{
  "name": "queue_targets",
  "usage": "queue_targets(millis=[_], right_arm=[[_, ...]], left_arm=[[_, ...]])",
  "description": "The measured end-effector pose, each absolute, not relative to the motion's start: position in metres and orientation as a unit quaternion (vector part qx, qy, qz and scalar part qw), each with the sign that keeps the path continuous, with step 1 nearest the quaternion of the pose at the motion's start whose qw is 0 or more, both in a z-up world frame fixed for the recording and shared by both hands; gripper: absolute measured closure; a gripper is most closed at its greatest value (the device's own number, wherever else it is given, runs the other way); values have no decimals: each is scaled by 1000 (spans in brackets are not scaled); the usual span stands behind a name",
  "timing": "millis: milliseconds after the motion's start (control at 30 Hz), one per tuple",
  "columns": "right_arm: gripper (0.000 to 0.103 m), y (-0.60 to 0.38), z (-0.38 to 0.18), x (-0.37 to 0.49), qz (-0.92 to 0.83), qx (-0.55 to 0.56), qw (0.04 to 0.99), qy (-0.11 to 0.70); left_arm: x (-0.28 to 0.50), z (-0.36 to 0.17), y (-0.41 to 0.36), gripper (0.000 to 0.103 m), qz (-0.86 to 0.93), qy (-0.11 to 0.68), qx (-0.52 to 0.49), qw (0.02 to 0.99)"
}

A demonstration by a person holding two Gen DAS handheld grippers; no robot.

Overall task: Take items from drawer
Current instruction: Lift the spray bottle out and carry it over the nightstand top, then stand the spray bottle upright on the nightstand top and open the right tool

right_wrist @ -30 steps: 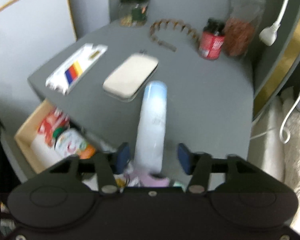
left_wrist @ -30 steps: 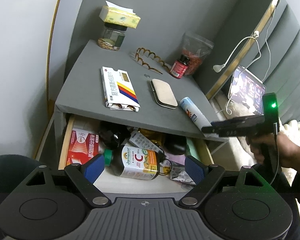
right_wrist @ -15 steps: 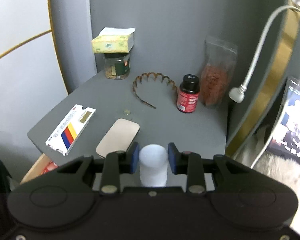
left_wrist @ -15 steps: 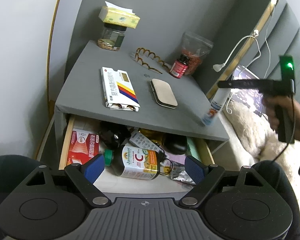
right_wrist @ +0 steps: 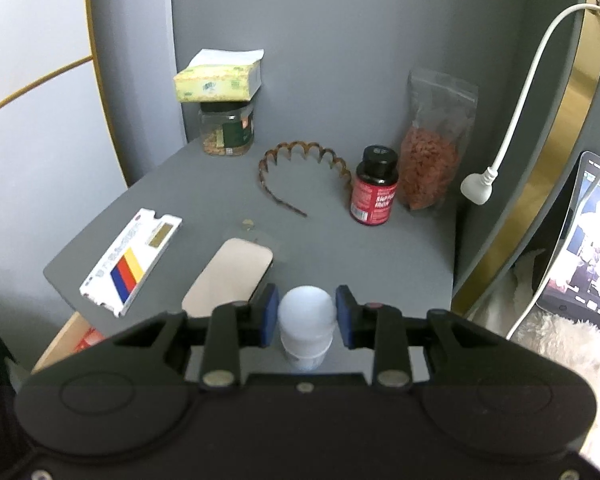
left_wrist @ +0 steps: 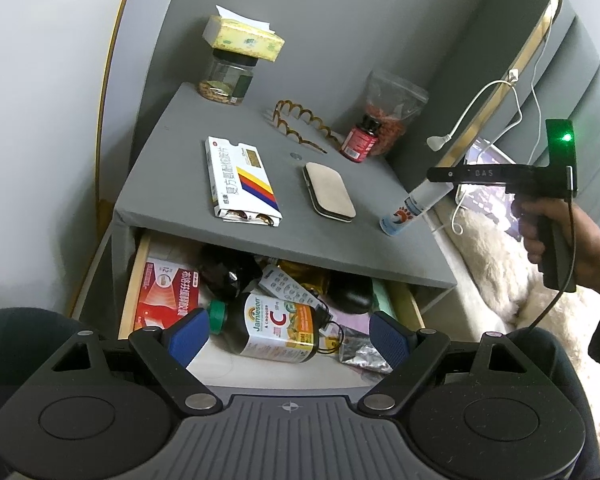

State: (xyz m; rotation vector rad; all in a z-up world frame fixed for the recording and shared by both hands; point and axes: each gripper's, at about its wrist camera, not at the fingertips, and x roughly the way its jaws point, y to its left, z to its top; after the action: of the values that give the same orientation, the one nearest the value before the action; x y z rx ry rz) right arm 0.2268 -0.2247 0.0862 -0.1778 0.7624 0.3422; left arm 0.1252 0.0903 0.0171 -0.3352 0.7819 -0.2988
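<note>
Grey cabinet top (left_wrist: 180, 184) against a grey wall, crowded toward the back edge; below its front edge, the open drawer (left_wrist: 134, 280), packed with a red box (left_wrist: 166, 294), a remote (left_wrist: 288, 286) and a vitamin bottle (left_wrist: 276, 330) lying on its side; left gripper (left_wrist: 290, 336) hovering over the drawer's front, jaws released and wide, bottle framed between them but not touched; right gripper (right_wrist: 307, 314) clenched on the cap end of a white spray tube (left_wrist: 410, 210), tilted, base at the top's front right corner, just beside the right edge; likely trouble: letting go while tilted, so tipping and rolling off that edge or back into the drawer; also knocking the beige case (left_wrist: 329, 193) nearby; in the drawer, round bottle prone to slipping from a shallow pinch, cords beside it apt to snag.
</note>
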Motion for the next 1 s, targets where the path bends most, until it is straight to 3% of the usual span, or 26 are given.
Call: queue_targets(millis=[133,300,467,633,667,1000], right_arm=[[72,-225,86,230,161,-82,912,368],[59,-227,85,231,155,-74,919,355],[53,-235,80,230,158,-52,921,352],[42,-253,70,217,153,-28,928,338],[35,-256,66,214,151,-22,928,341],[34,-262,30,204,142,7,917,372]], left_arm=[[122,18,90,20,-145,374,-158,902],[121,19,93,20,-144,373,-168,901],[123,18,92,20,-144,378,-163,900],[125,17,97,20,-136,384,-165,898],[126,16,99,20,-134,386,-169,897],[128,16,101,20,-130,388,-169,897]])
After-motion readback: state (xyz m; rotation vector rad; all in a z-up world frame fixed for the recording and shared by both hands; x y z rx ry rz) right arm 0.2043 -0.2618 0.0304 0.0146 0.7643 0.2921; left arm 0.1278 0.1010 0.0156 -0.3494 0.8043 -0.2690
